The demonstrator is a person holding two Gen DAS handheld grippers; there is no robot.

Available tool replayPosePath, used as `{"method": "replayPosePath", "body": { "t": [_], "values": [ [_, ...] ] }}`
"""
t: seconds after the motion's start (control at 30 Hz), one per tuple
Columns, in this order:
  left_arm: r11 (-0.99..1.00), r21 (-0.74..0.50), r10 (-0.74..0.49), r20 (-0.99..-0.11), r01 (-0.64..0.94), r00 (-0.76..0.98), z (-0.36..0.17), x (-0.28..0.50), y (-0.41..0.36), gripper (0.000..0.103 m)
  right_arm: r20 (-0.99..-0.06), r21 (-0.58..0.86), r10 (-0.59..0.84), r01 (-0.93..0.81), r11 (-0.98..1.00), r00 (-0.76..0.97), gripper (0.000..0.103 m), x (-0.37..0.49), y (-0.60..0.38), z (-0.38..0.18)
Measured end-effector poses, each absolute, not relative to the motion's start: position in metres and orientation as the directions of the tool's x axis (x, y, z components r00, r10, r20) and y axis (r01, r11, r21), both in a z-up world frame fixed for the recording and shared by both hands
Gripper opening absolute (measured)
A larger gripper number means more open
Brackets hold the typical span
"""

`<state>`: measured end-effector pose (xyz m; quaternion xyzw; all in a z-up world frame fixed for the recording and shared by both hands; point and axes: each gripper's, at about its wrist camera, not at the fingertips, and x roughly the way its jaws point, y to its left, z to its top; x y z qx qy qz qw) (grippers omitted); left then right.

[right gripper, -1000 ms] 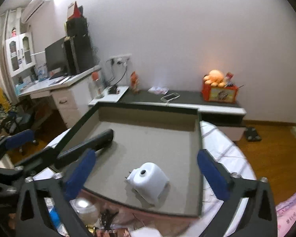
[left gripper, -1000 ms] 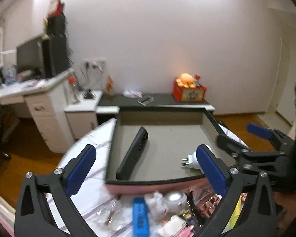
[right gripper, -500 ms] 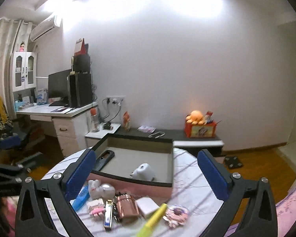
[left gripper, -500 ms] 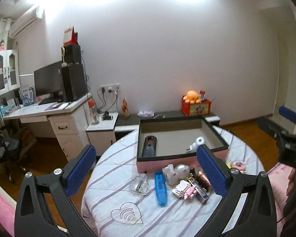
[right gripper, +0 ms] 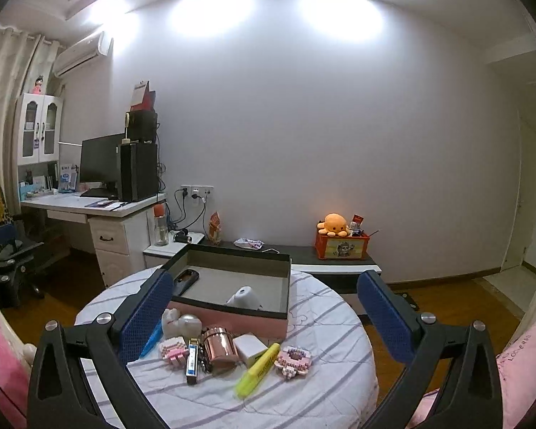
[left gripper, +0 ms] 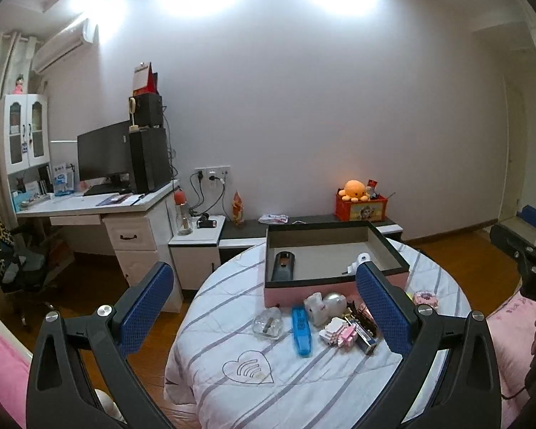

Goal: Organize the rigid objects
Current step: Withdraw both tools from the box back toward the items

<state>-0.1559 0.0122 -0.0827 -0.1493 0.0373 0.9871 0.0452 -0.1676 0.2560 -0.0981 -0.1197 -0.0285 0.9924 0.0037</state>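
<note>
Both the left gripper (left gripper: 266,309) and the right gripper (right gripper: 264,316) were held above the round table (right gripper: 325,393) with jaws spread wide and nothing between them. The pink-sided box (right gripper: 232,316) sat at the far side of the table and contained a black remote (left gripper: 283,266) and a white plug adapter (right gripper: 244,296). In front of the box lay loose items, including a yellow highlighter (right gripper: 257,370), a copper-coloured tin (right gripper: 218,348) and a blue bar (left gripper: 301,330).

Pink letters reading roughly "LOVERIE" run along a pink fabric cushion (right gripper: 518,352) at the right edge; no other lettering on the tabletop objects is legible.
</note>
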Motion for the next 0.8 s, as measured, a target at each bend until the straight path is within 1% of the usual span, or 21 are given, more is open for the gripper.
{"method": "replayPosePath", "body": {
  "t": [0.07,0.23,0.33,0.53,0.8],
  "values": [
    [-0.994,0.064,0.069,-0.29,-0.092,-0.955,-0.082,-0.153,0.012,0.103,-0.237,-0.062,0.022,-0.007,-0.998,-0.971,0.103,-0.164,0.257,-0.099],
    [-0.992,0.081,0.066,-0.32,-0.097,-0.945,-0.088,-0.158,0.012,0.103,-0.253,-0.053,0.025,-0.012,-0.999,-0.967,0.103,-0.163,0.26,-0.104],
    [-0.992,0.083,0.063,-0.347,-0.098,-0.936,-0.096,-0.165,0.012,0.103,-0.277,-0.054,0.03,-0.015,-0.998,-0.96,0.103,-0.169,0.262,-0.112],
    [-0.992,0.073,0.061,-0.434,-0.103,-0.899,-0.123,-0.191,0.017,0.103,-0.361,-0.034,0.034,-0.024,-0.999,-0.932,0.103,-0.19,0.269,-0.141],
    [-0.987,0.076,0.076,-0.558,-0.142,-0.826,-0.17,-0.228,0.032,0.103,-0.505,-0.01,0.051,-0.053,-0.999,-0.861,0.103,-0.229,0.281,-0.198]
  ]
}}
